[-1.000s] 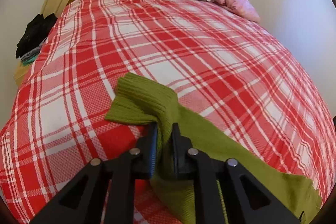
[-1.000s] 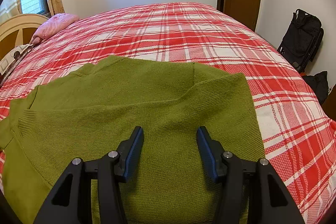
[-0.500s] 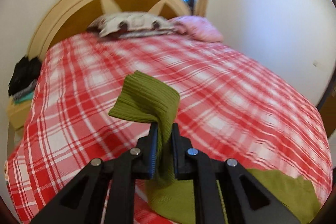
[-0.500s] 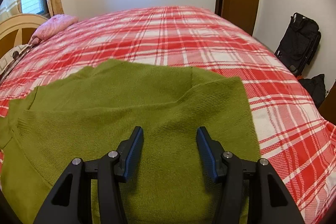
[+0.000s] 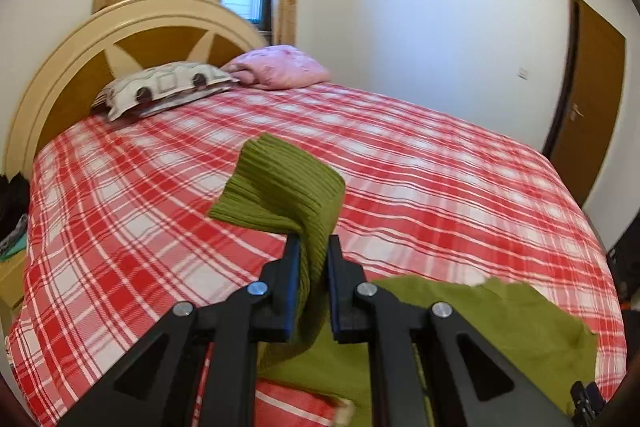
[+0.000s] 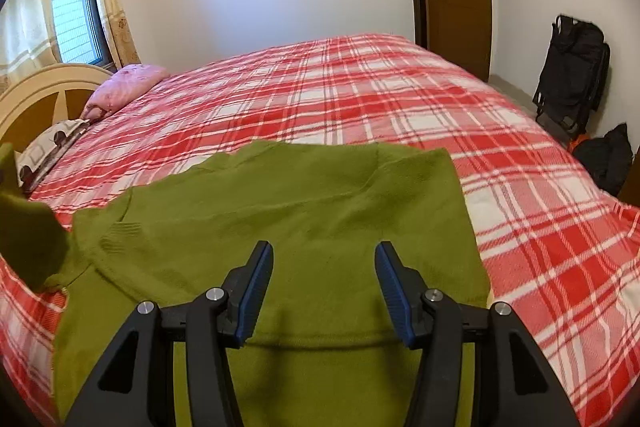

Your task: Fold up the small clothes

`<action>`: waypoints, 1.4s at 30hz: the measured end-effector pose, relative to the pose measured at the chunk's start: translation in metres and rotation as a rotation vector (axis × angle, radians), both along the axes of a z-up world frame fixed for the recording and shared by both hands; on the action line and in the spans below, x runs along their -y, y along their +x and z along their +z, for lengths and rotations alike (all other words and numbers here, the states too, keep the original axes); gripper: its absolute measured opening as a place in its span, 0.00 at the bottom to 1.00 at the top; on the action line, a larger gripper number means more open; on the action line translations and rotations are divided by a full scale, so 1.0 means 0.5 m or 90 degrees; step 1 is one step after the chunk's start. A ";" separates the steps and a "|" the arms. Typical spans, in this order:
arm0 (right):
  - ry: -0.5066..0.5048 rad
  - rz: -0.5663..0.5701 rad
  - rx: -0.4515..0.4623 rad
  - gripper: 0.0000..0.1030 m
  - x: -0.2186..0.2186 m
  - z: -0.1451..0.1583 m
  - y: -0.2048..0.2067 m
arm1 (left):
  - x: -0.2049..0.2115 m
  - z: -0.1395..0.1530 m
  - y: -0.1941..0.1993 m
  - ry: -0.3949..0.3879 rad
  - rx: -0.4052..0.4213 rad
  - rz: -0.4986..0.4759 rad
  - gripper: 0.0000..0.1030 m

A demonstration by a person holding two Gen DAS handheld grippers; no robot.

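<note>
The left gripper (image 5: pixel 313 255) has lifted the ribbed cuff of the olive-green knitted sweater's sleeve (image 5: pixel 280 187) off the red-and-white plaid bedspread (image 5: pixel 120 227) and swung it toward the garment's body; the sleeve fold is judged under way. Its fingers (image 5: pixel 291 267) are nearly together, pinching the sleeve just below the cuff. To the right, the olive-green knitted sweater (image 6: pixel 300 219) lies flat on the bedspread. The right gripper (image 6: pixel 324 267) hovers over it with fingers (image 6: pixel 256 283) half spread, holding nothing.
</note>
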State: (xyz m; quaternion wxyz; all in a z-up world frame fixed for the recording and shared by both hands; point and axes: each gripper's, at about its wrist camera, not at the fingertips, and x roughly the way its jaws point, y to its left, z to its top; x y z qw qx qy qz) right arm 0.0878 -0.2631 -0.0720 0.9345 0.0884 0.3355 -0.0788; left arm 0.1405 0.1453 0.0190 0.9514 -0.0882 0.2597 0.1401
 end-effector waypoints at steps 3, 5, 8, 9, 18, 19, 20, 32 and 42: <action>0.032 -0.007 -0.006 0.53 0.009 -0.008 -0.013 | 0.078 0.004 -0.014 0.037 0.014 -0.040 0.12; 0.051 -0.015 -0.011 0.53 0.018 -0.015 -0.022 | 0.130 0.001 -0.019 0.051 0.016 -0.067 0.12; 0.077 -0.021 -0.022 0.53 0.034 -0.024 -0.035 | 0.206 -0.013 -0.026 0.058 0.008 -0.114 0.12; 0.085 -0.026 -0.021 0.53 0.042 -0.026 -0.041 | 0.230 -0.019 -0.028 0.066 0.006 -0.126 0.12; 0.116 -0.050 -0.023 0.53 0.093 -0.040 -0.074 | 0.387 -0.085 -0.038 0.126 -0.020 -0.213 0.12; 0.118 -0.051 -0.023 0.53 0.095 -0.041 -0.077 | 0.399 -0.093 -0.038 0.132 -0.024 -0.221 0.12; 0.119 -0.052 -0.022 0.53 0.097 -0.041 -0.079 | 0.413 -0.102 -0.038 0.138 -0.030 -0.230 0.12; 0.138 -0.071 -0.021 0.53 0.124 -0.028 -0.105 | 0.449 -0.186 -0.060 0.156 -0.168 -0.320 0.84; 0.174 0.049 0.009 0.78 0.034 0.065 -0.054 | 0.242 -0.168 -0.150 0.122 -0.147 -0.269 0.86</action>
